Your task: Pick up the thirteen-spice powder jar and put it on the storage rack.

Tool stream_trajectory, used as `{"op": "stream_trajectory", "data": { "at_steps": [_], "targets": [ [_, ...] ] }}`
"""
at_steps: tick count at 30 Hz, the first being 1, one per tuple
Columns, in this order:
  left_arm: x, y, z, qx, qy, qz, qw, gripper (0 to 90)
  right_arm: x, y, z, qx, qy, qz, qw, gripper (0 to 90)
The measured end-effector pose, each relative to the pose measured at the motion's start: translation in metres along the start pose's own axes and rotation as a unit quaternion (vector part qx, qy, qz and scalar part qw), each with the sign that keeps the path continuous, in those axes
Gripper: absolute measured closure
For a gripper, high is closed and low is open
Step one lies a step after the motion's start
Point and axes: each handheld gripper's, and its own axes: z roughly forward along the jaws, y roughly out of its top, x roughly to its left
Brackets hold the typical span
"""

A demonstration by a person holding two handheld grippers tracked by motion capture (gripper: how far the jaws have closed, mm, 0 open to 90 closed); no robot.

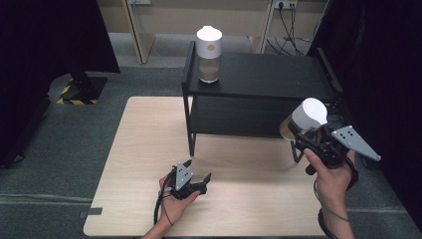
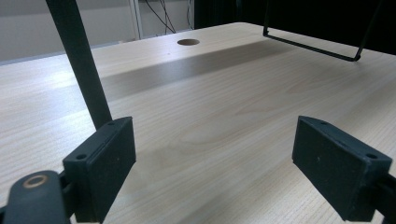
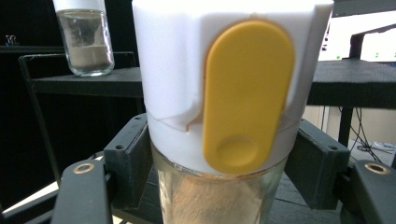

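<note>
My right gripper (image 1: 302, 133) is black, gripping a clear jar (image 3: 219, 196) with white lid (image 3: 187, 70) and yellow tab (image 3: 245, 93); bench (image 1: 149, 149) pale wood, shelf (image 1: 263, 74) black.

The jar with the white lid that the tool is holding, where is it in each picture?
High view: the held jar is at the right, tilted, in the right tool, beside the black shelf.
Left gripper view: not in it.
Right gripper view: the held jar fills the middle, clamped between the jaws.
Shared landmark: the second jar on the shelf top, at upper left in the right gripper view.
</note>
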Motion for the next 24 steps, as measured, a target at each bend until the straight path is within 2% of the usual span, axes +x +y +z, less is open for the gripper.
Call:
{"op": "stream_trajectory", "data": {
  "at_steps": [24],
  "targets": [
    [0.000,0.000,0.000,0.000,0.000,0.000,1.0000,13.2,0.002,0.046,0.004,-0.037,-0.008,-0.008,0.9992,30.9]
  ]
}}
